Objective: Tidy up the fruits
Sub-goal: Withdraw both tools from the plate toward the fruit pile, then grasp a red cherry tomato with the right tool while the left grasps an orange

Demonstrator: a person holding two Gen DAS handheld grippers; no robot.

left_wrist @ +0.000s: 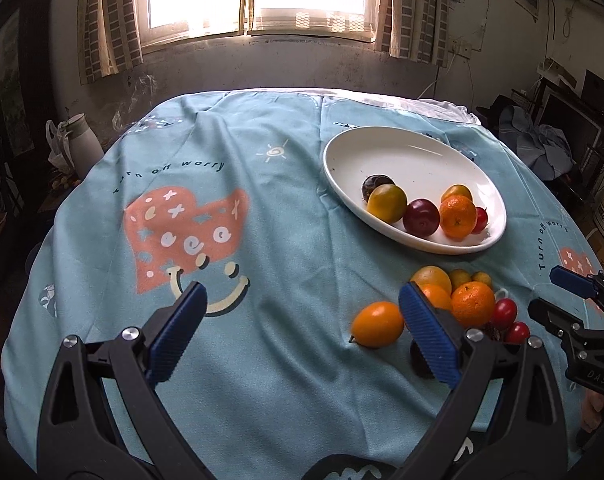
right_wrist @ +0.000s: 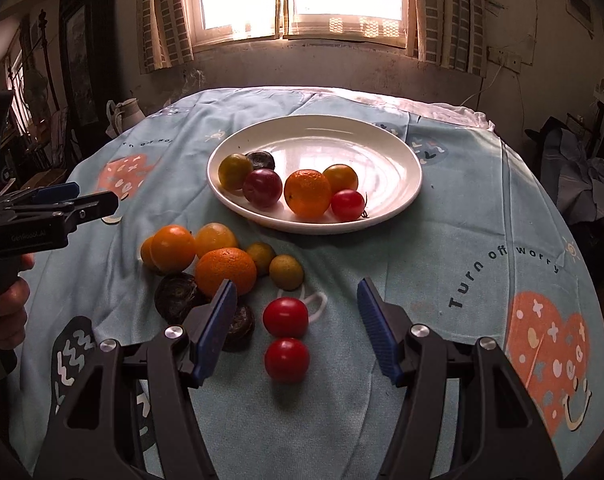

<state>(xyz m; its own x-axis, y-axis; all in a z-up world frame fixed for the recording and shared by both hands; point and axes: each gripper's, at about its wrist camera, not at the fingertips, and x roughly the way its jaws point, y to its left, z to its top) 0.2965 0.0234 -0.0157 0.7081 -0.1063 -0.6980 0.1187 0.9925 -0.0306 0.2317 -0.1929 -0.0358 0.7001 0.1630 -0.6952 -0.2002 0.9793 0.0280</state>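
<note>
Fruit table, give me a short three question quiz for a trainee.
1. True or false: the white plate holds six fruits.
2. What lies on the cloth between the right gripper's jaws?
A. two red tomatoes
B. a banana
C. nothing
3. Fill in: the left gripper's jaws are ___ and hold nothing.

Key: 1 true; 2 A; 3 open.

Each gripper is black moulded plastic with triangular cut-outs in its two arms and round silver screw heads at the pivots. The jaws carry blue ribbed pads. The left gripper [left_wrist: 302, 312] shows white lettering along its body in the right wrist view; the right gripper [right_wrist: 298, 304] bears "DAS" in the left wrist view.
</note>
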